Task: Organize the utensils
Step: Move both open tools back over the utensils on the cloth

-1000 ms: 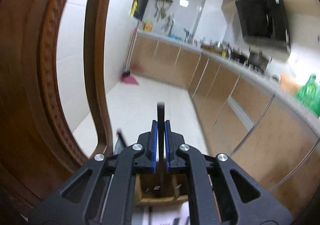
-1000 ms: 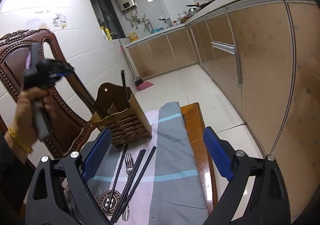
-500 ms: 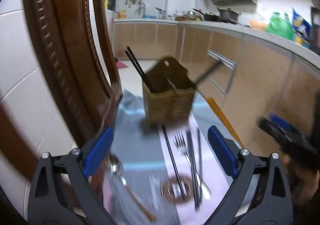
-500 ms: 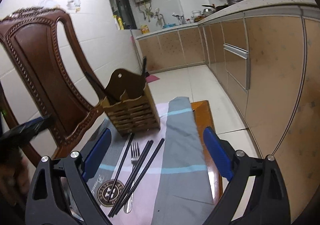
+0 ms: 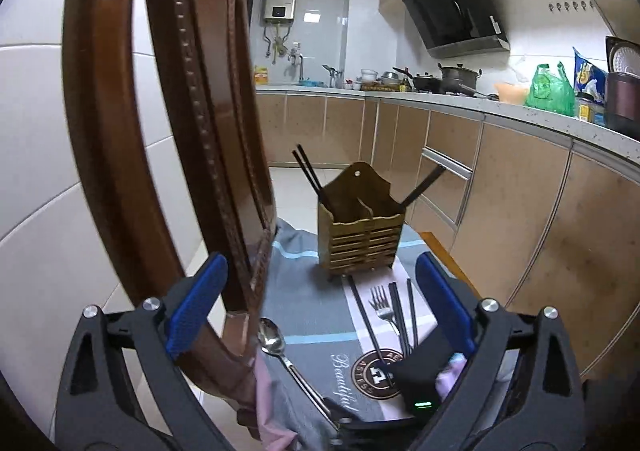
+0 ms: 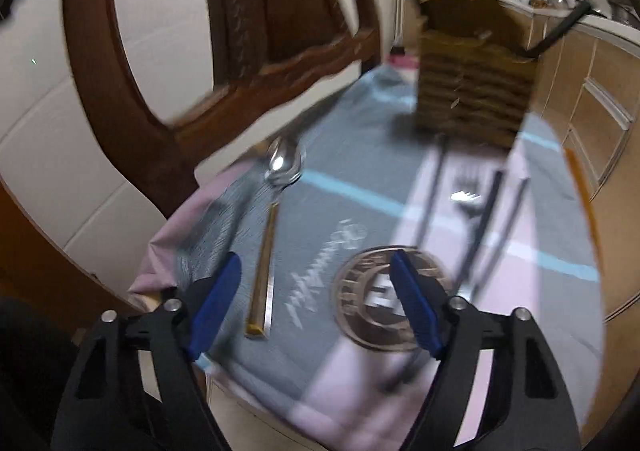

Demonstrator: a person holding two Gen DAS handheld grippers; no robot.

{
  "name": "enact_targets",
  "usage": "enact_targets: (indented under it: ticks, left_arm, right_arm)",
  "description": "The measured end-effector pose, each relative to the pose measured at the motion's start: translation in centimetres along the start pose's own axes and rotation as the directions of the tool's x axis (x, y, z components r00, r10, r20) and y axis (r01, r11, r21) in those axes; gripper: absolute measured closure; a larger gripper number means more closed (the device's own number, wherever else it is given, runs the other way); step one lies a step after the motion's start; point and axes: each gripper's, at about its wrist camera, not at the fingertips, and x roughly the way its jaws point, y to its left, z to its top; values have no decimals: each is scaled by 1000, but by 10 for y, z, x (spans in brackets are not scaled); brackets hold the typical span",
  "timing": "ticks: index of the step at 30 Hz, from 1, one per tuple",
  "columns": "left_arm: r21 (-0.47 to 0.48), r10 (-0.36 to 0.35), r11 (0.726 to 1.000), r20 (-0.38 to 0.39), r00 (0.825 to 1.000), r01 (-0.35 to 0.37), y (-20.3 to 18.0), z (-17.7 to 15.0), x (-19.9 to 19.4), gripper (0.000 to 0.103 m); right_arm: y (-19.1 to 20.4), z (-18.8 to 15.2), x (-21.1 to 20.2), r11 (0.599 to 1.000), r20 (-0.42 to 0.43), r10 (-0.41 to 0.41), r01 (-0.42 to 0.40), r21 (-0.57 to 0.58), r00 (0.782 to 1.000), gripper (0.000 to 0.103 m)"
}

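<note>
A wooden utensil holder [image 5: 360, 235] stands at the far end of a grey and pink cloth [image 5: 316, 315], with black chopsticks [image 5: 310, 175] leaning in it. On the cloth lie a spoon [image 5: 276, 343], a fork [image 5: 382, 309] and several loose black chopsticks [image 5: 400, 315]. My left gripper [image 5: 320, 307] is open and empty, above the near end of the cloth. My right gripper [image 6: 316, 299] is open and empty, low over the cloth, with the spoon [image 6: 272, 211] just left of centre and the holder [image 6: 476, 87] ahead. The right wrist view is blurred.
A carved wooden chair back [image 5: 192, 123] rises close on the left of the cloth. Kitchen cabinets [image 5: 520, 211] and a counter with pots and bags run along the right. A dark device with a green light [image 5: 420, 383] sits near my left gripper.
My left gripper has let go of the black chopstick and opened, then drawn back from the holder. My right gripper has swung down and left toward the spoon.
</note>
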Motion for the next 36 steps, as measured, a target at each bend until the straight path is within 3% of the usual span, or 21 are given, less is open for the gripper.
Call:
enact_targets:
  ticks: [3,10,17,23,27,29,32,34,36]
  left_arm:
    - [9,16,1000,-3,1000,-16,5,-2,4,9]
    - [-15,41,999,-32,999,-41,20,-4,9,9]
    - [15,44,999,-58,997,-43,11,-7,19,9]
    - [42,32,999,-90,995,-29,-6,-12,33,9]
    - [48,29,999,-135,990,-23,-13,-17,48,9]
    - [45,29,999,-165,986,-22,-13,-21,57,9]
    - [18,4,1000,-233,972,1,-12,-29,76,10]
    - [-7,-24,1000,-277,961,23,-13,-35,92,11]
    - [-24,-39,999,-330,943,33,-16,-45,114,21]
  right_arm:
    - [13,5,28,1000,-58,11,-12,-11,998,43]
    - [9,13,50,999,-91,-51,51,3,995,88]
    - [-26,-5,32,987,-89,-106,116,110,990,91]
    - [-36,-15,22,976,-97,-79,96,193,992,90]
    - [-39,-19,8,969,-86,-35,55,239,996,82]
    - [-54,-12,-8,953,-47,16,-1,302,999,74]
    - [-86,0,-44,939,33,-12,0,344,999,62]
    - [-110,5,-62,930,65,-47,20,366,997,62]
    - [-135,8,-73,914,86,-66,26,405,994,62]
